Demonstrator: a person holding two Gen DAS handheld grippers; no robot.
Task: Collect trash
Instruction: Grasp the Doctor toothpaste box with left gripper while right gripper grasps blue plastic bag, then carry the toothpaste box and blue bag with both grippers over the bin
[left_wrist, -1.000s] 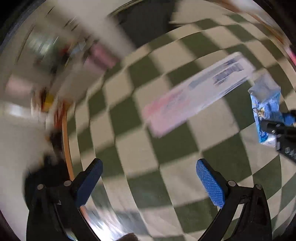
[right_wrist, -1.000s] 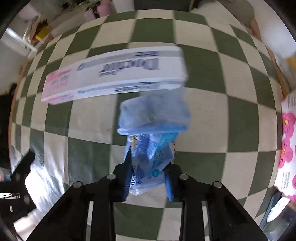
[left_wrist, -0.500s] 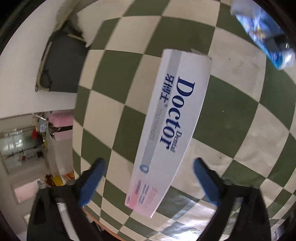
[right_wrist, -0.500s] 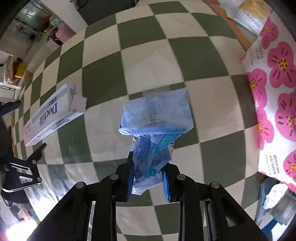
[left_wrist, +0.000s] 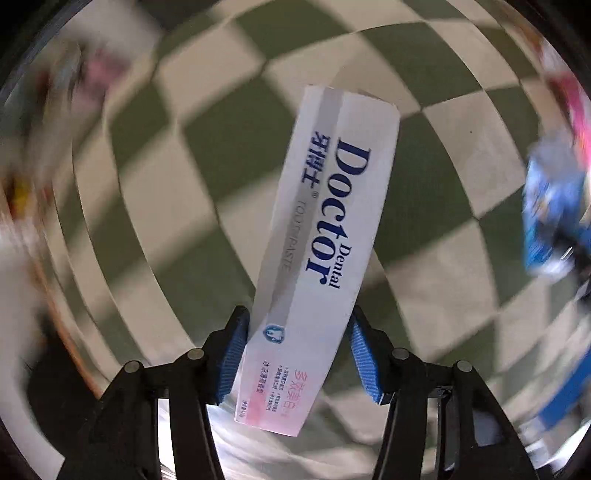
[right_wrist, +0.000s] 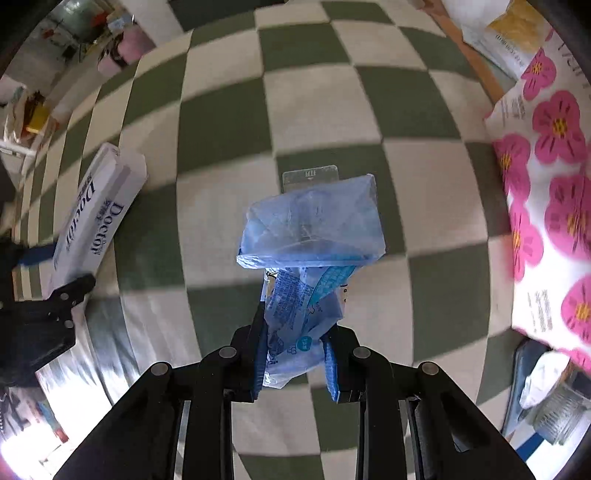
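Left gripper (left_wrist: 299, 354) closing round toothpaste box (left_wrist: 325, 236) | right gripper (right_wrist: 295, 354) clamps blue wrapper (right_wrist: 306, 258) | flowered bag (right_wrist: 546, 206) beside

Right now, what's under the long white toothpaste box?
Under the toothpaste box lies the green-and-cream checkered floor. The left gripper, just closing, has its blue pads at both sides. Whatever sits directly beneath the box is covered.

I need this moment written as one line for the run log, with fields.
left hand-held gripper: jaws just closing around toothpaste box | right hand-held gripper: shut on blue wrapper | surface: checkered cloth
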